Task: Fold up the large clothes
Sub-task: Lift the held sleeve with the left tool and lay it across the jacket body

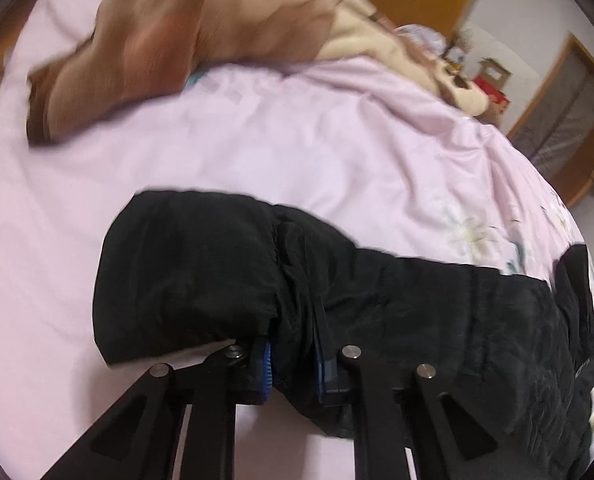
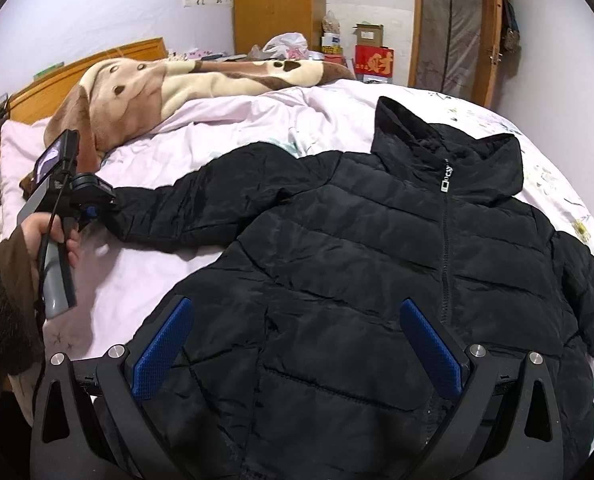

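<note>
Jacket (image 2: 377,248) sleeve cuff is pinched in the left gripper (image 1: 293,360); right gripper (image 2: 297,352) jaws hang spread above its hem.

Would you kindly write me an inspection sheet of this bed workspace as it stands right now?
Surface: bed with a pink quilt, wrinkled, floral print at the far side.
Job's things: black puffer jacket lying front up, zipped, one sleeve stretched out sideways.
Clutter: brown and cream blanket bunched near the headboard.
Grippers: left gripper shut on the sleeve cuff; right gripper open above the jacket's lower front, blue fingers spread apart.
Cables: a thin black cable runs down the left gripper's handle.
Surroundings: wooden headboard, cardboard boxes and a door beyond the bed.
</note>
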